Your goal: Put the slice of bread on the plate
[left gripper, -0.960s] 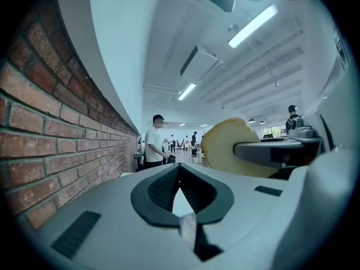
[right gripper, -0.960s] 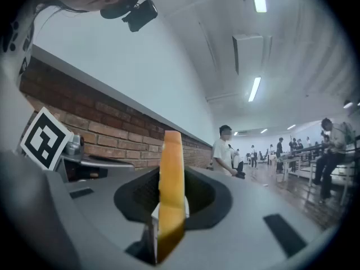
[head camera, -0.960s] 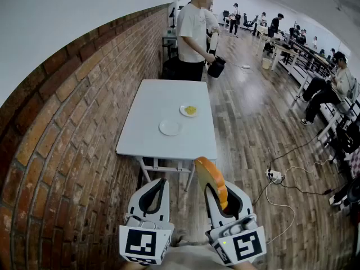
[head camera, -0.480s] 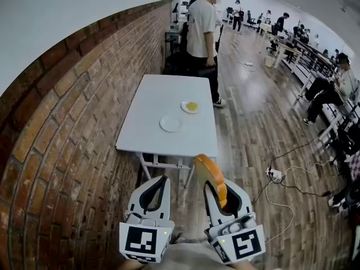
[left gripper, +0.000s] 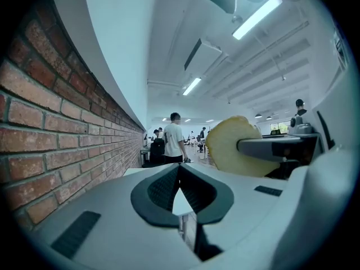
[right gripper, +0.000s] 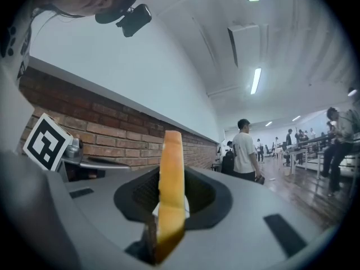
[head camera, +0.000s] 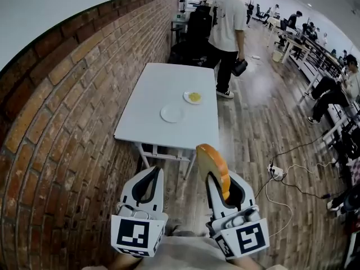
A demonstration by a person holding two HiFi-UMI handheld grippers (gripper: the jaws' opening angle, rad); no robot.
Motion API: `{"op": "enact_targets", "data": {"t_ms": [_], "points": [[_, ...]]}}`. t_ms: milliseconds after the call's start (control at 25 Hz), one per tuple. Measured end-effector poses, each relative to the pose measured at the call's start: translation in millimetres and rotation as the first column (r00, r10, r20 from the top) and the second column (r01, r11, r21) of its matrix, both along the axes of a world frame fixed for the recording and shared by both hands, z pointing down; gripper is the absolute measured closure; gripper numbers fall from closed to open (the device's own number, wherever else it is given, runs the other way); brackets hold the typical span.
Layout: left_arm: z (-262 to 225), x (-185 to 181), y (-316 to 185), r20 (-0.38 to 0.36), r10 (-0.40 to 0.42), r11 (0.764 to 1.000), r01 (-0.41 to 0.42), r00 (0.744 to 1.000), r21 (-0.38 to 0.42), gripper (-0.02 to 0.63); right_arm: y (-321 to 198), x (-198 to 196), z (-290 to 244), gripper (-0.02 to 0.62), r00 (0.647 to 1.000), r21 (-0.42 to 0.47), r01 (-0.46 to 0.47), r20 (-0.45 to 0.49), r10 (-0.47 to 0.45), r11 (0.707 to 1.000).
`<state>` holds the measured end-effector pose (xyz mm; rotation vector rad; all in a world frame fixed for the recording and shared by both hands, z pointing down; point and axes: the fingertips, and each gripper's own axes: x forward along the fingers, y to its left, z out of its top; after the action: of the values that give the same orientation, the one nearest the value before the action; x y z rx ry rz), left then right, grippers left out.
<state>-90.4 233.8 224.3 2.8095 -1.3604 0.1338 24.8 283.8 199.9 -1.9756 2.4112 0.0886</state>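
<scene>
Little changes around your hands over the last second. Your right claw (head camera: pixel 217 178) stays pinched on the slice of bread (head camera: pixel 212 165), which stands on edge between the jaws with its crust rising above them, just as it did a second ago. Your left claw (head camera: pixel 152 176) is pressed together at the tips with nothing in it and rides beside the right one.

What does shift is the scene ahead. The person in the white shirt (head camera: pixel 228 21), who stood at the far end of the surface (head camera: pixel 149 91), now walks along its far right corner. The surface itself looks only slightly nearer in the head view, so you are still well short of it.

The bread is therefore held but not yet delivered. The empty white plate (head camera: pixel 171 113) lies near the front of the surface. A second plate (head camera: pixel 193 97), with something yellow on it, lies just beyond. The empty one looks like your target. The grip seems steady, so what remains is the approach, then laying the slice flat over that plate. Mind the passer-by as you close in.
</scene>
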Motion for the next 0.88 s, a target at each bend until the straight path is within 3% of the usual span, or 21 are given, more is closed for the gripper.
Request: {"op": "enact_targets", "data": {"t_ms": [480,880], "points": [[15,12,-13,0.022,-0.039,0.999,0.039,0.999,-0.016,0.595,-17,21,13,0.5,1.0,-0.021,0.031,0.004,-0.031,0.999],[24,25,-77,0.004,-0.012,1.0,0.012,1.0,-0.019,0.595,-77,26,21,0.5,1.0,-0.032,0.023,-0.009,-0.023,0.999]]}}
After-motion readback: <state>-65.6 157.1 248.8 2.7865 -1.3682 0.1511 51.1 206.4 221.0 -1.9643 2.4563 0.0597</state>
